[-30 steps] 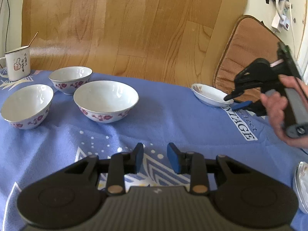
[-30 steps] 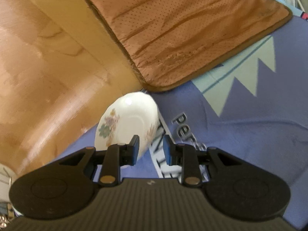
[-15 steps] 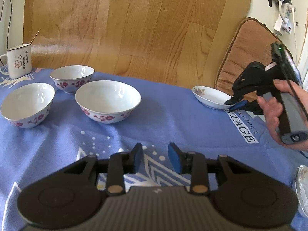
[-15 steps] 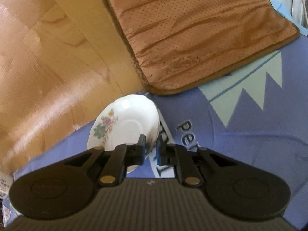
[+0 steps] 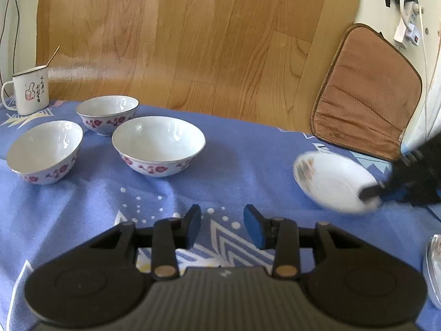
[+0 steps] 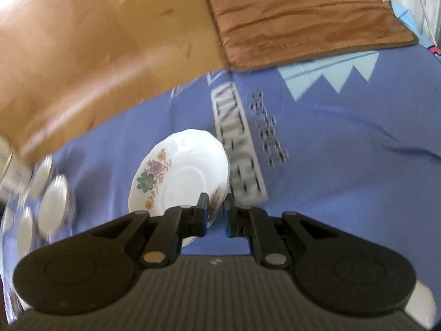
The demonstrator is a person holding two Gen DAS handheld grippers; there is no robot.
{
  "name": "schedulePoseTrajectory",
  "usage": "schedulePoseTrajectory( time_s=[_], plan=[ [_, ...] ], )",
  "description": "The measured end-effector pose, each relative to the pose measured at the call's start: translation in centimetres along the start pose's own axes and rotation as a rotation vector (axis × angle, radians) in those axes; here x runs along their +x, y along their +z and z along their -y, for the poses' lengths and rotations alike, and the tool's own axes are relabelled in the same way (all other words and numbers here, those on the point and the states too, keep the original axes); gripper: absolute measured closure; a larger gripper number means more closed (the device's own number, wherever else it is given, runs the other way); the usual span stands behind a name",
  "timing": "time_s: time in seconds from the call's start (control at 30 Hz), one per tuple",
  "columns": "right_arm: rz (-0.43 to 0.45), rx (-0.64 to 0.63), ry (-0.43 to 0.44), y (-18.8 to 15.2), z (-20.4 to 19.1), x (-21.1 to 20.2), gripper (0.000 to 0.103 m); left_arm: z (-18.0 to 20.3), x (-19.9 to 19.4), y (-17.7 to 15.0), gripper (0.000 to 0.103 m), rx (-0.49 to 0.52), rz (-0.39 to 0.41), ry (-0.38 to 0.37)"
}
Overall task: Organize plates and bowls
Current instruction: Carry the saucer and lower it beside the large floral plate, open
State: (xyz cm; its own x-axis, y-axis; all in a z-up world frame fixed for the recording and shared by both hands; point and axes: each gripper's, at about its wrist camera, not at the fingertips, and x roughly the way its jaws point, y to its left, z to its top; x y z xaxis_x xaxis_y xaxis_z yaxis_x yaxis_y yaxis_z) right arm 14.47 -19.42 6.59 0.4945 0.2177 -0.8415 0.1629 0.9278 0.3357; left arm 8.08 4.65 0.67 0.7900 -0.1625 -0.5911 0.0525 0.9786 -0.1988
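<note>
Three white bowls with red flowers stand on the blue cloth in the left wrist view: a large one (image 5: 158,149), one to its left (image 5: 45,151) and one behind (image 5: 107,113). A small white saucer (image 5: 328,182) with a flower print hangs tilted above the cloth at the right, blurred. My right gripper (image 5: 374,193) is shut on its near rim. In the right wrist view the saucer (image 6: 182,176) sits between the pads of the right gripper (image 6: 215,218). My left gripper (image 5: 222,223) hovers over the cloth, its jaws opening with nothing between them.
An enamel mug (image 5: 29,91) stands at the far left corner. A brown chair cushion (image 5: 366,93) lies past the table's far right edge, above wooden floor. A shiny rim (image 5: 434,270) shows at the right edge. The blue cloth (image 6: 344,151) carries printed lettering.
The right gripper closed on the saucer's rim, lifted it off the cloth and carried it nearer, tilting it. The left gripper's jaws stand a little wider; that hand has stayed put.
</note>
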Motion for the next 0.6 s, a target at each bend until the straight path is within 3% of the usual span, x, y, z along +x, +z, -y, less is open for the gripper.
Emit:
schedulePoseTrajectory(
  time_s=[0.13,0.37,0.5,0.6],
  plan=[
    [-0.034,-0.080,0.031,-3.1,0.4,-2.5,0.090,-0.4,-0.2,0.0,0.059,-0.017,0.002,-0.019],
    [-0.068,-0.185,0.091,-8.8,0.8,-6.1,0.088,-1.0,-0.7,-0.2,0.058,-0.044,0.005,-0.039],
    [-0.087,-0.205,0.147,-11.3,1.3,-6.7,0.077,-1.1,-1.2,-0.5,0.058,-0.055,-0.014,-0.059],
    [-0.021,-0.243,0.137,-12.8,1.4,-7.5,0.071,-0.9,-2.3,-1.2,0.058,-0.059,-0.031,-0.088]
  ],
)
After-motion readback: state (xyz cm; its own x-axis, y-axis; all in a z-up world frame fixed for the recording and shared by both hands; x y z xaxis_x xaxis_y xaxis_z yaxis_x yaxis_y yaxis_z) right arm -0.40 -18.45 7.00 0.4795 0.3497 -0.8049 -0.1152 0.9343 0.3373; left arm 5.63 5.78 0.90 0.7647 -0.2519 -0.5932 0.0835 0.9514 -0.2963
